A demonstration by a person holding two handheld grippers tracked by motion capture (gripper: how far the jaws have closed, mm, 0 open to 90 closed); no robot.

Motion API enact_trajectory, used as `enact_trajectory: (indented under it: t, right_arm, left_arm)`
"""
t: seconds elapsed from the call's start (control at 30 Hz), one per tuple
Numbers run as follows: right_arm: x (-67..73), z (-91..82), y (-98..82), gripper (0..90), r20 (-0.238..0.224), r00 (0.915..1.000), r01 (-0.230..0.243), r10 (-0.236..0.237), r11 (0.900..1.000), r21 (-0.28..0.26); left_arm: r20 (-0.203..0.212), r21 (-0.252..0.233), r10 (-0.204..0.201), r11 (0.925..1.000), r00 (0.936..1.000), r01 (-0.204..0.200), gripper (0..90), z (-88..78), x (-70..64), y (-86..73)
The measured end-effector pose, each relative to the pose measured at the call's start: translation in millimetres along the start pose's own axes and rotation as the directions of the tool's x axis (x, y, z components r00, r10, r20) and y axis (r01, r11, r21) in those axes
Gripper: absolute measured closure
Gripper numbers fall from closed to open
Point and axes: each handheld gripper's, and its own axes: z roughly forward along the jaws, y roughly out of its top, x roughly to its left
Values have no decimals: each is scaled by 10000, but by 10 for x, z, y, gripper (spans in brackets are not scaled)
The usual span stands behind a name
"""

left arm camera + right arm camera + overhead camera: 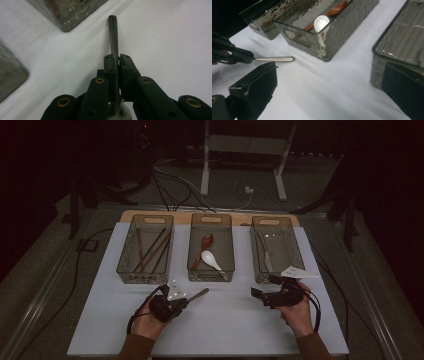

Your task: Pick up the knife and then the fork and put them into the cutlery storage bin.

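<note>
My left gripper (184, 301) is shut on a metal utensil (199, 294), whose thin handle sticks out toward the middle bin (211, 272). In the left gripper view the jaws (118, 62) clamp the utensil's neck. Its handle (113, 35) runs forward over the white table, and its shiny wider end lies back between the jaws. My right gripper (264, 295) stands open at the front right of the table with nothing between its fingers. In the right gripper view (329, 82) its jaws stand wide apart; the left gripper (244, 57) and the utensil's handle (274, 59) show at the left.
Three clear bins stand in a row at the back of the white table (225, 330). The left bin (145, 270) holds chopsticks. The middle bin holds a brown spoon (205, 242) and a white spoon (210, 259). The right bin (276, 270) holds metal cutlery.
</note>
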Motion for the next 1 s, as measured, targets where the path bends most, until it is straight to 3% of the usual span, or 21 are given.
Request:
enact_trajectory:
  t: [0.23, 0.53, 0.8, 1.0]
  right_arm:
    - [87, 114, -27, 4, -279, 9996, 41, -33, 9996, 269]
    - [122, 170, -30, 4, -785, 9959, -419, 445, 9985, 345]
    - [136, 215, -14, 8, -1247, 9855, -1096, 1147, 9928, 475]
    - [149, 278, -24, 33, -1574, 9730, -1593, 1689, 9846, 718]
  left_arm:
    - [222, -217, 70, 9997, 9997, -65, 870, 36, -89, 85]
    - [548, -720, 246, 9972, 9982, -206, 869, 66, -237, 298]
    - [743, -1209, 439, 9921, 9963, -347, 869, 94, -391, 526]
    - [808, -1573, 529, 9868, 9953, -396, 869, 103, -488, 648]
